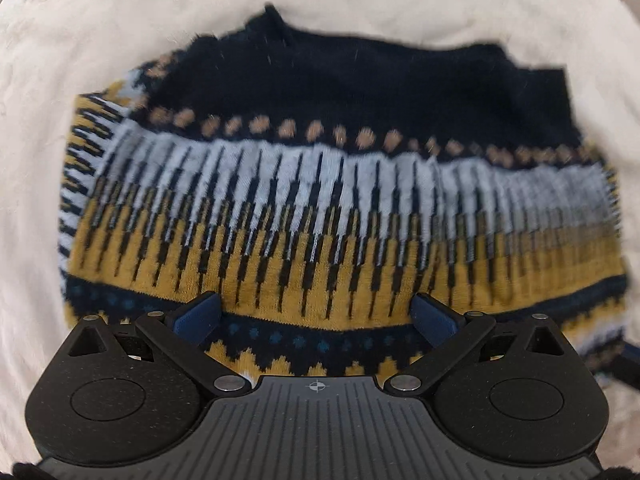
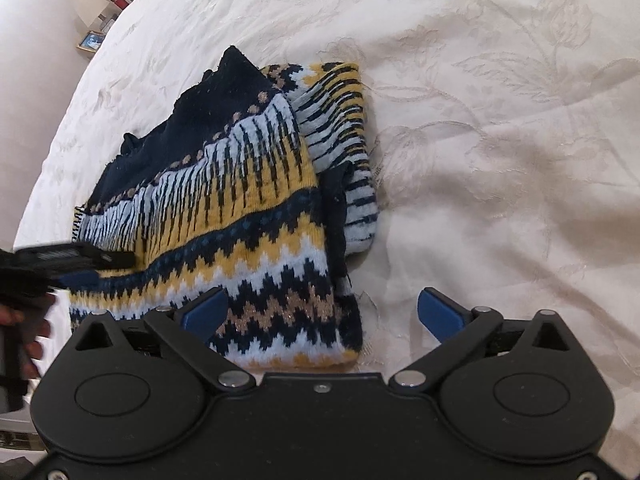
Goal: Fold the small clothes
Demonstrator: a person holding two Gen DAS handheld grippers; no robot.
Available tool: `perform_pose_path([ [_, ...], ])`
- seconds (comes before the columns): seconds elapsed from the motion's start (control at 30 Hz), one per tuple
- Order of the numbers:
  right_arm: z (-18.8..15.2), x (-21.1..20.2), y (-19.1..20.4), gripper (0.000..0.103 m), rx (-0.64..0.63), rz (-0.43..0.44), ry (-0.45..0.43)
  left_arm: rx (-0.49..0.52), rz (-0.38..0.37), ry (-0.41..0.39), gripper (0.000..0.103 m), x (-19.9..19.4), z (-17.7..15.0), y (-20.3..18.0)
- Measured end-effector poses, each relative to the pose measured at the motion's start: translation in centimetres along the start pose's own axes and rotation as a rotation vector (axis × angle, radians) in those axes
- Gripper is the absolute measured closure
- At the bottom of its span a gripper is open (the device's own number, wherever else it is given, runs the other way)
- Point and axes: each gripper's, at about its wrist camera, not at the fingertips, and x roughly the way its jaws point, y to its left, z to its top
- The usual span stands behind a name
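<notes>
The right tongs (image 2: pixel 320 312) stand wide, with nothing pinched: one blue pad (image 2: pixel 206 312) lies over the near corner of the sweater (image 2: pixel 248 216), the other (image 2: pixel 440 314) over bare bedspread (image 2: pixel 500 140). The left tongs (image 1: pixel 316 314) also stand wide, pointing straight down over the sweater (image 1: pixel 320 220), with both blue pads (image 1: pixel 198 314) above the knit and no cloth between them. Whether the pads touch the wool cannot be told.

The sweater lies folded on the bedspread as a rough oblong. In the right wrist view its long axis runs on a slant from the near right to the far left, with the zigzag hem end nearest the tongs and the plain navy end farthest. A sleeve (image 2: pixel 352 152), folded along the right edge, runs back toward the camera. In the left wrist view the bands run across the frame, with navy at the top.

It is a soft, slightly fuzzy knit: solid navy, a row of tan dots, long pale-blue and mustard spikes, a navy band with teal dots, then zigzags in mustard, white, navy and glittery tan. The bedspread is cream, woven with a raised leaf pattern, and creased.

In the right wrist view, the left tongs (image 2: pixel 68 264) enter at the left edge, dark, blurred and cut off, with part of a hand (image 2: pixel 28 328) below them. The left view is smeared toward its right side. The sweater's near edge is hidden behind each tool's black body. Small objects beyond the bed's far corner are too small to make out.
</notes>
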Motion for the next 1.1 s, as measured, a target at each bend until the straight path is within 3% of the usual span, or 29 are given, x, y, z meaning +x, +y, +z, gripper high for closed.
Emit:
perform_pose_path([
  [0.2, 1.2, 1.3, -0.3, 0.0, -0.004, 0.028, 0.027, 0.005, 0.038, 0.027, 0.0, 1.3, 0.5, -1.0],
  [0.53, 5.0, 4.9, -0.9, 0.0, 0.051, 0.18, 0.073, -0.002, 0.047, 0.019, 0.0, 1.6, 0.8, -1.1],
  [0.7, 6.2, 6.5, -0.4, 0.0, 0.065, 0.208, 0.089, 0.009, 0.051, 0.042, 0.0, 0.5, 0.4, -1.7],
  [0.8, 6.2, 6.7, -0.3, 0.0, 0.069, 0.209, 0.089, -0.016, 0.041, 0.068, 0.002, -0.4, 1.6, -1.9],
  [0.93, 5.8, 6.7, -0.6, 0.0, 0.043, 0.23, 0.075, -0.035, 0.004, 0.01, 0.005, -1.9, 4.3, -2.0],
  [1.1, 5.5, 6.6, -0.4, 0.0, 0.015, 0.232, 0.07, -0.034, 0.023, -0.037, 0.005, -1.2, 8.8, -3.1],
])
